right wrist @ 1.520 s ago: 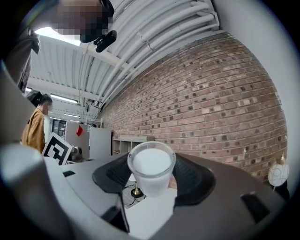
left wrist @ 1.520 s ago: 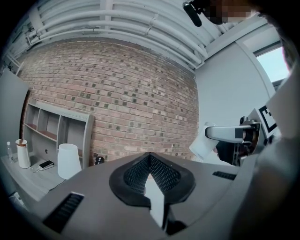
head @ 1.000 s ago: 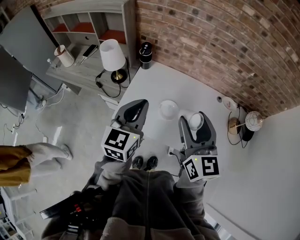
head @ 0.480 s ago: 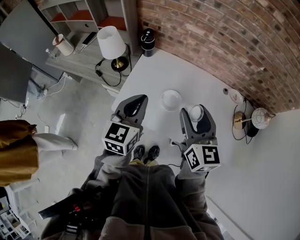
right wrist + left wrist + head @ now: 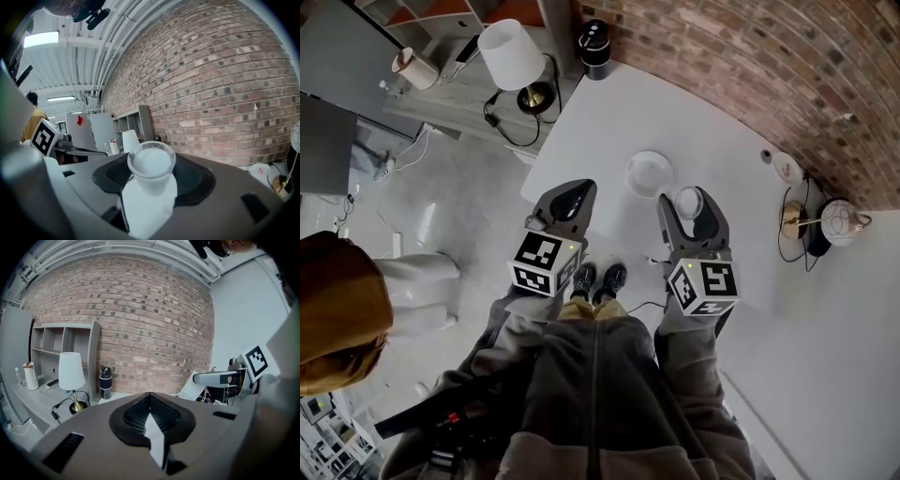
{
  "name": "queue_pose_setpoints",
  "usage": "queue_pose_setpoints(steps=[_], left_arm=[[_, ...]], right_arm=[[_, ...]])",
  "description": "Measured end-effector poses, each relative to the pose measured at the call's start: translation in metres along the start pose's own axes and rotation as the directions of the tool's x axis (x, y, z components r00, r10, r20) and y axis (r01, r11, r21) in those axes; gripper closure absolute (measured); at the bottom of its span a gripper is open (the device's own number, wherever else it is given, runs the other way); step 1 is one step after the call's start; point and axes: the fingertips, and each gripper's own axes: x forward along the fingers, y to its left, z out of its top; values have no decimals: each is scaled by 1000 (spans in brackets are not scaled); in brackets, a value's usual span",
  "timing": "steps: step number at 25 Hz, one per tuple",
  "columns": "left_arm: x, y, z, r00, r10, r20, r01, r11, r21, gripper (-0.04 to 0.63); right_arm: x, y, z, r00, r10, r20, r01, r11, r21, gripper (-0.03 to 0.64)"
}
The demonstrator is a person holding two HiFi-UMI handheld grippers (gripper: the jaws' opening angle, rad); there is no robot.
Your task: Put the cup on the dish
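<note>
Holding the cup [image 5: 151,163] upright, your right gripper [image 5: 690,208] has its jaws set wide but pressed on the cup's sides, with the rim free above the pads [image 5: 193,177]. The cup hangs over the table [image 5: 600,112], near the dish [image 5: 649,173] but not on it. The dish lies just ahead and to the left.

To do this well, carry the cup over the dish's middle first and hold it level. Lower it until the base sits flat, and only then open.

Your left gripper [image 5: 149,395] has its jaws together with nothing in them, so leave it aside.

The head view gives you the dish and the gap to it. The right gripper view misses the dish and shows only brick wall beyond, but it alone shows how squarely the pads sit on the cup.
</note>
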Motion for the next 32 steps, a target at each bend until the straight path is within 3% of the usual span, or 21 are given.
queue_pose_setpoints(steps=[12, 23, 32], left_arm=[[23, 20, -58, 991, 6, -131, -14, 998, -59, 594], [28, 39, -122, 968, 23, -250, -52, 993, -109, 594], [39, 40, -156, 953, 14, -303, -58, 989, -139, 594]], right_arm=[[45, -17, -63, 993, 19, -119, -18, 1000, 11, 348], [84, -33, -126, 976, 33, -216, -32, 999, 7, 348], [111, -47, -169, 960, 33, -278, -34, 999, -1, 348]])
